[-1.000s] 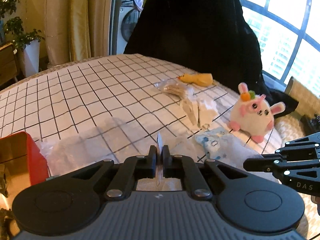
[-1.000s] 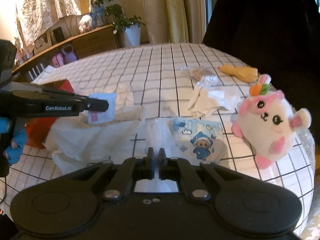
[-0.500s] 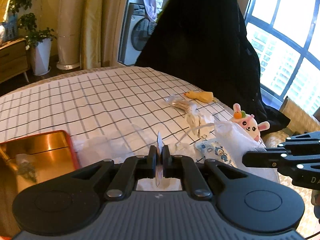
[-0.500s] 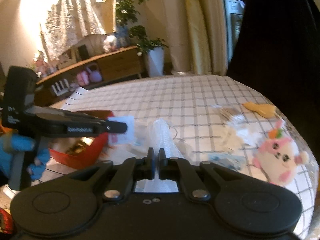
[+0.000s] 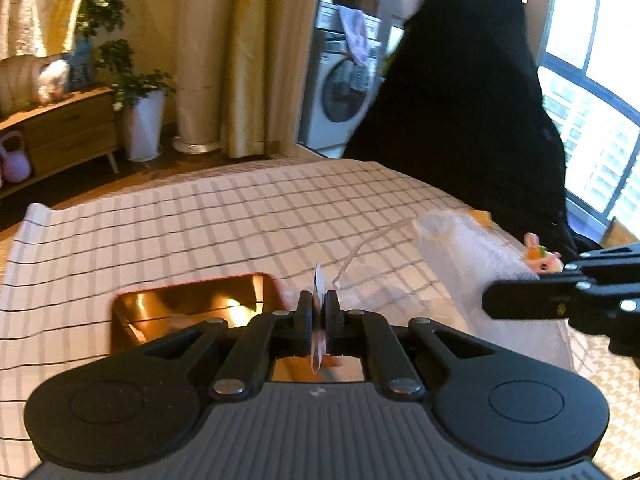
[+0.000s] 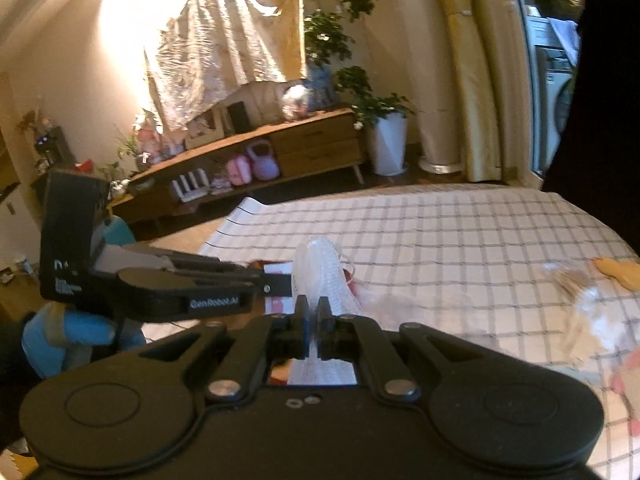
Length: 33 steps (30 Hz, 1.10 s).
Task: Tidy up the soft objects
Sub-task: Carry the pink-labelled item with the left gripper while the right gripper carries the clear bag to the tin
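Observation:
Both grippers hold one white, bubbly plastic bag [image 5: 476, 256] lifted above the checked tablecloth. My left gripper [image 5: 319, 308] is shut on the bag's thin paper label [image 5: 318, 280]. My right gripper [image 6: 313, 312] is shut on the bag's white fabric-like edge [image 6: 320, 268]; it also shows at the right of the left wrist view [image 5: 492, 300]. A red tray [image 5: 192, 308] with a shiny gold inside sits just below and left of the left gripper. A pink and white plush toy [image 5: 540, 258] sits behind the bag.
A yellow soft item [image 6: 616, 270], a clear packet [image 6: 568, 278] and white cloth pieces [image 6: 596, 312] lie on the tablecloth [image 6: 460, 232] to the right. A black garment [image 5: 460, 120] hangs beyond the table's far edge. A sideboard [image 6: 280, 152] stands further off.
Both grippers rose and swung left with the bag between them. The bag lifted off the table, and the red tray came fully into the left view.

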Each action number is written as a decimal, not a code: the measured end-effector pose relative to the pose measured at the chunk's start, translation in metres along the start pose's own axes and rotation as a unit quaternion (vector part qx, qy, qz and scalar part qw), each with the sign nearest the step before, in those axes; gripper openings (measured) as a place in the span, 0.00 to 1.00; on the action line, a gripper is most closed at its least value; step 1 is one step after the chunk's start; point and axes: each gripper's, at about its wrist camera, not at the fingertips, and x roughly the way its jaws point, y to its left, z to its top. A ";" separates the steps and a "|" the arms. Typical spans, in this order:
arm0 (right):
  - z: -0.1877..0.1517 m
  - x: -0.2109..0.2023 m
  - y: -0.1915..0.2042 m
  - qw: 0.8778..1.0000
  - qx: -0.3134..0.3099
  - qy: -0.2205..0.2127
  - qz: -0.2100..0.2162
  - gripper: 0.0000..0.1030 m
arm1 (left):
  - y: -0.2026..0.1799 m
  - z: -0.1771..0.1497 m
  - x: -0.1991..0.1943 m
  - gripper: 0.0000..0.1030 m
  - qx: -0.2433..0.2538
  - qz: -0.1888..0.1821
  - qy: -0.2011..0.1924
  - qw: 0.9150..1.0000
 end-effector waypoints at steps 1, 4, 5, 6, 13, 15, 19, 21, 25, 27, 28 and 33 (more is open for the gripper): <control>0.004 0.003 0.003 1.000 0.000 -0.001 0.003 0.02 | 0.007 0.000 -0.002 0.05 -0.003 0.006 -0.001 1.000; 0.014 0.022 0.012 1.000 0.006 0.003 0.015 0.02 | 0.025 0.001 -0.006 0.05 -0.012 0.021 -0.003 1.000; 0.017 0.029 0.014 1.000 0.008 0.005 0.019 0.02 | 0.031 0.001 -0.007 0.05 -0.014 0.025 -0.003 1.000; 0.019 0.036 0.018 1.000 0.008 0.007 0.021 0.02 | 0.037 0.001 -0.006 0.05 -0.017 0.029 -0.002 0.999; 0.026 0.086 0.036 0.999 0.016 0.025 0.026 0.02 | 0.070 -0.012 0.006 0.05 -0.030 0.054 0.015 0.998; 0.023 0.097 0.036 0.999 0.021 0.033 0.021 0.02 | 0.078 -0.019 0.012 0.05 -0.029 0.061 0.025 0.997; 0.014 0.125 0.032 0.998 0.037 0.057 0.010 0.02 | 0.083 -0.033 0.026 0.05 -0.020 0.070 0.043 0.996; 0.007 0.139 0.033 0.997 0.037 0.072 0.001 0.03 | 0.080 -0.037 0.034 0.05 -0.016 0.072 0.051 0.996; -0.004 0.159 0.031 0.995 0.036 0.093 -0.014 0.02 | 0.078 -0.045 0.046 0.05 -0.007 0.071 0.062 0.995; -0.008 0.168 0.031 0.994 0.032 0.102 -0.023 0.02 | 0.080 -0.047 0.053 0.05 -0.009 0.073 0.070 0.995; -0.010 0.172 0.031 0.993 0.027 0.108 -0.029 0.03 | 0.082 -0.049 0.056 0.05 -0.010 0.074 0.073 0.995; -0.017 0.187 0.032 0.990 0.019 0.130 -0.043 0.03 | 0.085 -0.055 0.069 0.05 -0.010 0.081 0.087 0.993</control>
